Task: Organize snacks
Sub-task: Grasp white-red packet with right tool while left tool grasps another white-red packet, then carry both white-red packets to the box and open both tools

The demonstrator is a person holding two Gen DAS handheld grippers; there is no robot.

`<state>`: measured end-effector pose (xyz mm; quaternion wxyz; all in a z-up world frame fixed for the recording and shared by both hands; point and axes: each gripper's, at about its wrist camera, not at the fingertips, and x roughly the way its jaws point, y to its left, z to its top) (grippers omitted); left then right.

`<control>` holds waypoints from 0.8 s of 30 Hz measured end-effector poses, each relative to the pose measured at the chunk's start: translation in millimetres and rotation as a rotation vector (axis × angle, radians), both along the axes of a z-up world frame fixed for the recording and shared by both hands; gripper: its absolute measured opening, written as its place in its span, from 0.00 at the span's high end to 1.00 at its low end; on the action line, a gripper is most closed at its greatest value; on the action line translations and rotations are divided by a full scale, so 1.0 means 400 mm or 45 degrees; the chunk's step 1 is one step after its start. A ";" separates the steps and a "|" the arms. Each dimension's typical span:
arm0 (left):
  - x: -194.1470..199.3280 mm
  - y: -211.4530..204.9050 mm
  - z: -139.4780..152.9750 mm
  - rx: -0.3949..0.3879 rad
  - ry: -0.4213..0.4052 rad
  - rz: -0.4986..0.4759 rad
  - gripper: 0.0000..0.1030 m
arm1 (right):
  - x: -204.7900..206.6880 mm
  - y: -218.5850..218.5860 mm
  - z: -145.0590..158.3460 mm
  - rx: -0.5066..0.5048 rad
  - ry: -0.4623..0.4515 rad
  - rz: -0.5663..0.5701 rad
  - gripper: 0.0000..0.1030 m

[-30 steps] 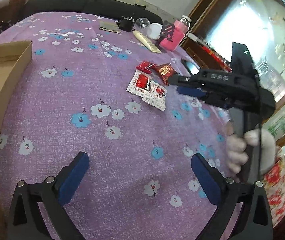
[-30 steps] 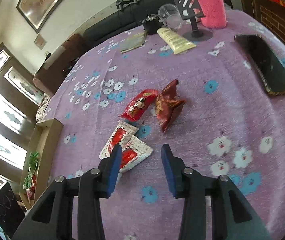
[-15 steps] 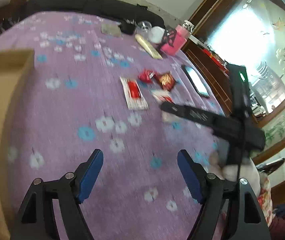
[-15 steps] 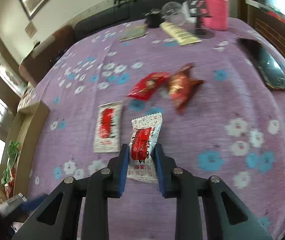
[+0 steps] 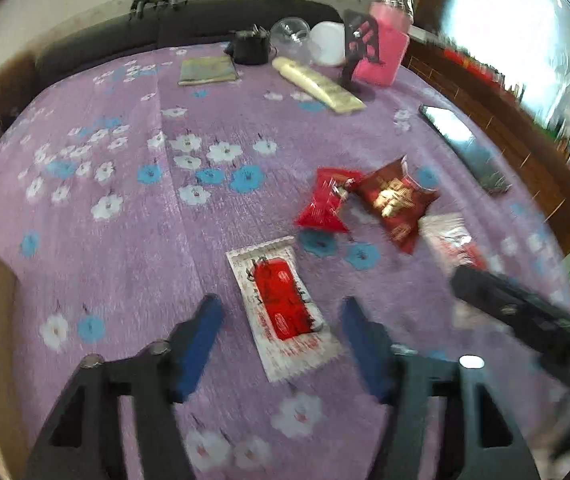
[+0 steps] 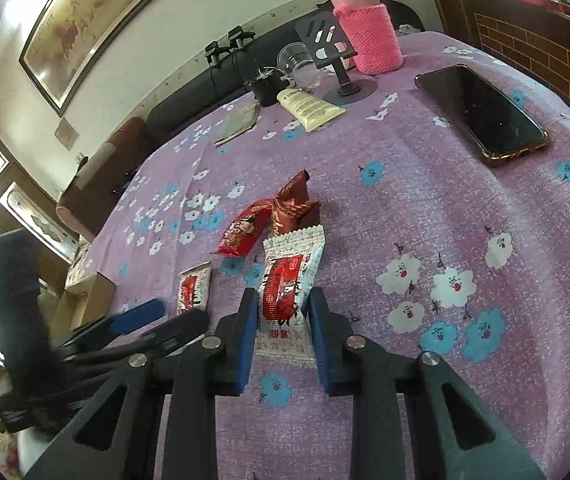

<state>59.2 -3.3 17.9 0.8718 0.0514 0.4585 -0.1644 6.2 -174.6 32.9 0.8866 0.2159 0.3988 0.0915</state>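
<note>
Two blue-padded jaws of left hand-held gripper (image 5: 279, 334) closing, straddling flat crinkle-edged white-red sachet (image 5: 283, 310) on purple floral cloth counter (image 5: 125, 240), pads apart from it. Right hand-held gripper (image 6: 281, 312) pinches second glossy sachet (image 6: 289, 284), tilted up off cloth.

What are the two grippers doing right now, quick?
Left gripper: open, jaws just been closing around a flat snack packet.
Right gripper: shut on another snack packet.
</note>
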 end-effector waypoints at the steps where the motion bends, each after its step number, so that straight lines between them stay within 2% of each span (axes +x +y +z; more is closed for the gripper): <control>1: 0.003 -0.008 -0.001 0.038 -0.007 -0.021 0.67 | 0.000 -0.003 0.000 0.009 -0.001 -0.001 0.76; 4: 0.007 0.004 0.003 0.013 0.012 -0.031 0.72 | 0.001 -0.002 0.003 0.018 -0.006 -0.001 0.76; 9: -0.013 0.043 0.013 -0.033 0.006 -0.009 0.72 | -0.003 0.006 0.007 0.005 -0.030 0.008 0.76; 16: -0.101 0.140 0.097 -0.212 -0.044 0.032 0.72 | -0.007 0.028 0.007 -0.029 -0.055 0.025 0.76; 20: -0.165 0.262 0.169 -0.286 -0.096 0.098 0.72 | -0.010 0.060 0.006 -0.091 -0.063 0.051 0.76; 24: -0.215 0.416 0.216 -0.285 -0.143 0.216 0.71 | -0.020 0.122 0.026 -0.118 -0.054 0.117 0.76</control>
